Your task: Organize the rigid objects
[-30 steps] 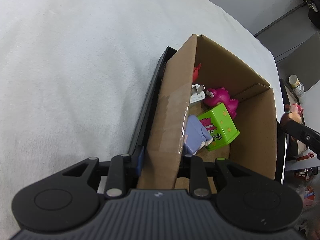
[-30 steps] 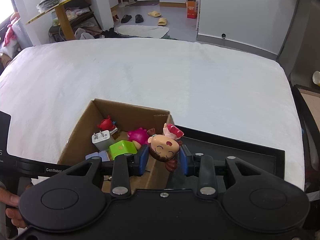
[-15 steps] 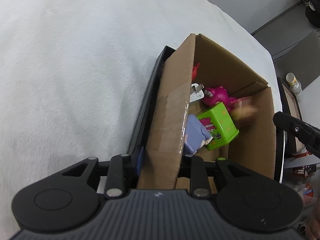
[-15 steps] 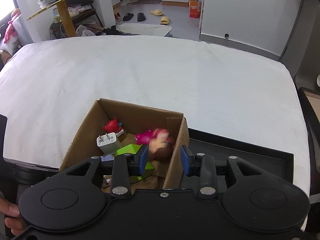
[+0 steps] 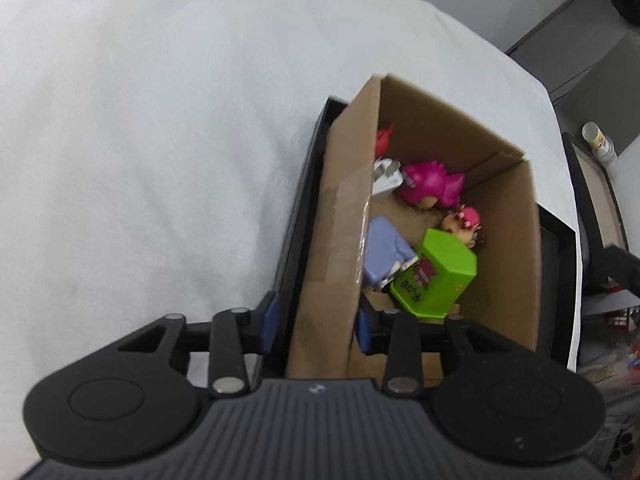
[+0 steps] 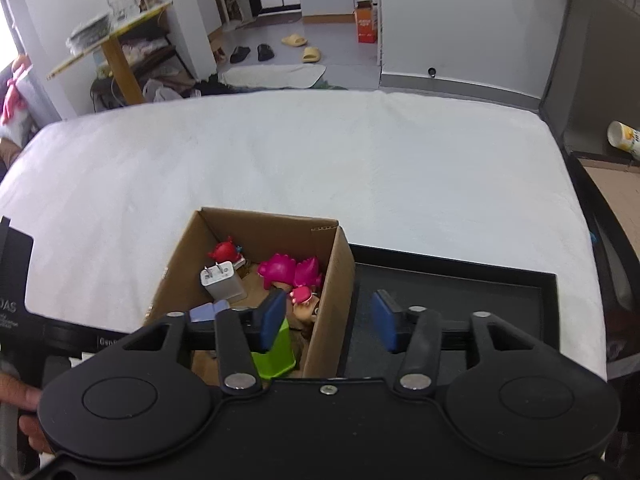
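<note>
An open cardboard box (image 5: 500,240) (image 6: 256,224) stands at the left end of a black tray (image 6: 460,280). Inside lie a small doll with a pink bow (image 5: 464,224) (image 6: 306,300), a green box (image 5: 436,276), a pink dinosaur (image 5: 428,184), a white charger (image 6: 222,282), a red toy (image 6: 223,251) and a lilac block (image 5: 384,252). My left gripper (image 5: 316,322) straddles the box's near wall. Its jaws are opening and the pads stand off the cardboard. My right gripper (image 6: 328,320) hovers above the box's right wall, jaws opening, holding nothing.
The tray rests on a white cloth-covered table (image 6: 360,160). At the right edge stand a second dark tray with cardboard (image 6: 608,184) and a pale bottle (image 6: 624,136). A person's hand (image 6: 24,396) holds the left gripper's handle. The black tray to the right of the box is bare.
The right gripper let go of the doll, which dropped into the box beside the green box, and its jaws spread. The left gripper's jaws loosened from the box wall and it rose.
</note>
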`<state>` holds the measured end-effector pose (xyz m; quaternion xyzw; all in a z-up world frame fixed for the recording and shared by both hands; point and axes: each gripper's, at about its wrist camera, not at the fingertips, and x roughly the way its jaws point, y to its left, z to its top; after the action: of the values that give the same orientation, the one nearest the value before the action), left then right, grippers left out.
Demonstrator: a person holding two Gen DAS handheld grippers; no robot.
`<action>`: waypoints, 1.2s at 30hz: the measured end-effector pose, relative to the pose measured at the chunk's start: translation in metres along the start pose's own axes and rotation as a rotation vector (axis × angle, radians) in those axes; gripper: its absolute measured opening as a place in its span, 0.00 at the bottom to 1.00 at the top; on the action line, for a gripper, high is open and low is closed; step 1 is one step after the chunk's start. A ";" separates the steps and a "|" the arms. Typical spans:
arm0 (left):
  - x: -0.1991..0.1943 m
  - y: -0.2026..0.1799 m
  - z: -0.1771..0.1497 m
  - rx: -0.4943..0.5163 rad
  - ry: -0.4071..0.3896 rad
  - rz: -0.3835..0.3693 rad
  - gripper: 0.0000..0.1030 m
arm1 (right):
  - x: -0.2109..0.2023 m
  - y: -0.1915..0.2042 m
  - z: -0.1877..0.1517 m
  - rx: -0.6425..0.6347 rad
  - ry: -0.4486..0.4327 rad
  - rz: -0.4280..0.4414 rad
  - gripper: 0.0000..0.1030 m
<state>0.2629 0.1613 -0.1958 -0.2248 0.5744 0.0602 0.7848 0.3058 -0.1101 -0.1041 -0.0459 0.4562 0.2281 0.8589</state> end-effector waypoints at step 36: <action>-0.265 -0.119 -0.124 0.336 -0.339 -0.012 0.92 | -0.182 -0.032 -0.063 0.181 -0.194 0.010 1.00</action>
<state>0.1078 0.0467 0.0546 -0.0811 0.4350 -0.0039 0.8968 0.1841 -0.2205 0.0022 0.0566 0.3901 0.1937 0.8984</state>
